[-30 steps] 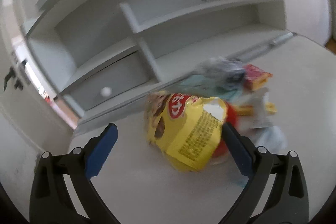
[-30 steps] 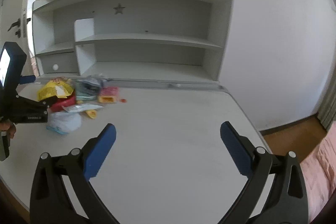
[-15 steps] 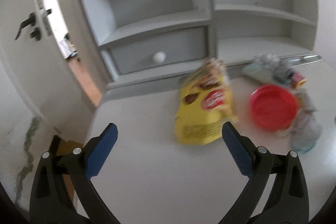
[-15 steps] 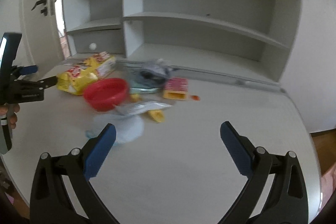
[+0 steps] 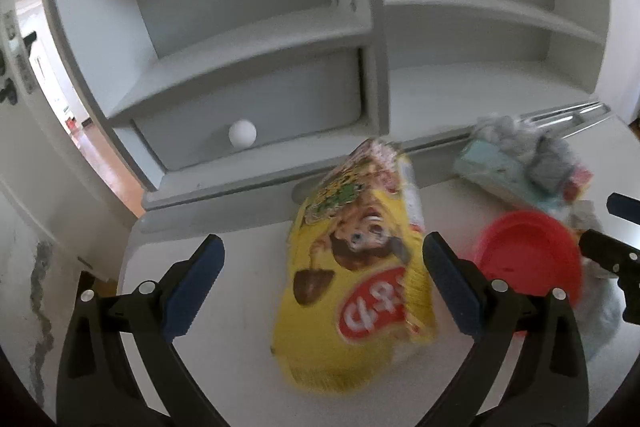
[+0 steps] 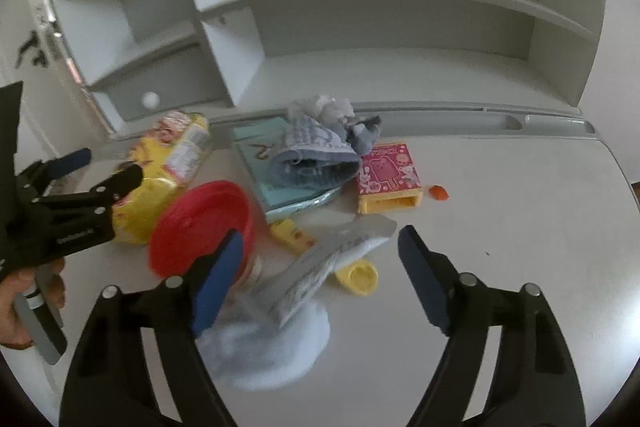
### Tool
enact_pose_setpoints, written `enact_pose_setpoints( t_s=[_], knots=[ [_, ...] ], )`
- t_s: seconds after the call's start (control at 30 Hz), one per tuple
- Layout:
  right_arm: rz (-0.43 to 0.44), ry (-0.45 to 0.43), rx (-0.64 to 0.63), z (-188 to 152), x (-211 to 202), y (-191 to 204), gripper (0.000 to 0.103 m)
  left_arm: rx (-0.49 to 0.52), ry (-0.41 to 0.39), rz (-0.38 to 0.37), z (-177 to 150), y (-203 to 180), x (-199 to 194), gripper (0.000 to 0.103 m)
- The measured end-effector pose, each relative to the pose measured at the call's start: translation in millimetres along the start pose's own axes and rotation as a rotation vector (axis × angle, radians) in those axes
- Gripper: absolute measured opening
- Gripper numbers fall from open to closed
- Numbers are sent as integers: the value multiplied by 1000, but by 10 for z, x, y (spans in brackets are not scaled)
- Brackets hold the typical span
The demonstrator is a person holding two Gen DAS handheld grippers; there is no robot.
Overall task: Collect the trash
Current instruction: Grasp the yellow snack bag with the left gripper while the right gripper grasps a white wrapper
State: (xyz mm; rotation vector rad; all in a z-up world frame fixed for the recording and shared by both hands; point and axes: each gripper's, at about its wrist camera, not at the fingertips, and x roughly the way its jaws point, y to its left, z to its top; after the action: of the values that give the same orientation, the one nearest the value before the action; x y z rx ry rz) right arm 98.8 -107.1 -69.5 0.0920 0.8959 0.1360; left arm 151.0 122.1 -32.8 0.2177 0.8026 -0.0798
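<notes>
A pile of trash lies on the white desk [image 6: 500, 227]. A yellow snack bag [image 5: 356, 283] lies between the fingers of my open left gripper [image 5: 320, 279]; it also shows in the right wrist view [image 6: 160, 179]. A red lid [image 6: 200, 223] sits to its right, also in the left wrist view [image 5: 528, 251]. My right gripper [image 6: 320, 267] is open above a silver wrapper [image 6: 332, 259] and a pale blue crumpled bag [image 6: 272, 351]. Behind lie a teal packet [image 6: 276, 183], a grey cloth [image 6: 316, 151], a pink box [image 6: 388, 175] and yellow scraps [image 6: 356, 275].
A grey shelf unit [image 6: 360, 39] with a small drawer and white knob [image 5: 242, 133] stands along the back of the desk. A small orange bit [image 6: 439, 191] lies right of the pink box. The desk's left edge [image 5: 128, 267] drops toward a doorway.
Both grippers have moved in closer to the pile. The left gripper now straddles the yellow bag; the right gripper now hangs over the silver wrapper and blue bag.
</notes>
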Motion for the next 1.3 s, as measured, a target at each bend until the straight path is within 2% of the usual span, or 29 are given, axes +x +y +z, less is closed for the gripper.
enact_pose_setpoints(
  t_s=[0.13, 0.2, 0.23, 0.3, 0.43, 0.7, 1.0, 1.3],
  knots=[
    [15, 47, -5, -50, 112, -92, 56, -23, 88, -86, -39, 25, 192, 95],
    [50, 52, -9, -84, 70, -199, 40, -48, 109, -164, -77, 52, 237, 77],
    [75, 58, 8, -97, 54, -273, 35, -84, 111, -244, -91, 88, 237, 65],
    [113, 64, 48, -120, 34, -403, 26, -104, 104, -234, -90, 117, 213, 55],
    [118, 41, 78, -138, -37, -558, 24, -104, 87, -236, -91, 112, 135, 51],
    [105, -52, 107, -83, -299, -809, 24, -148, 32, -176, -186, 213, -156, 49],
    [56, 21, 91, -366, -208, -972, 24, -170, 15, -141, -283, 243, -436, 49],
    [24, 22, 56, -616, -387, -967, 24, -176, 23, -134, -397, 207, -499, 50]
  ],
)
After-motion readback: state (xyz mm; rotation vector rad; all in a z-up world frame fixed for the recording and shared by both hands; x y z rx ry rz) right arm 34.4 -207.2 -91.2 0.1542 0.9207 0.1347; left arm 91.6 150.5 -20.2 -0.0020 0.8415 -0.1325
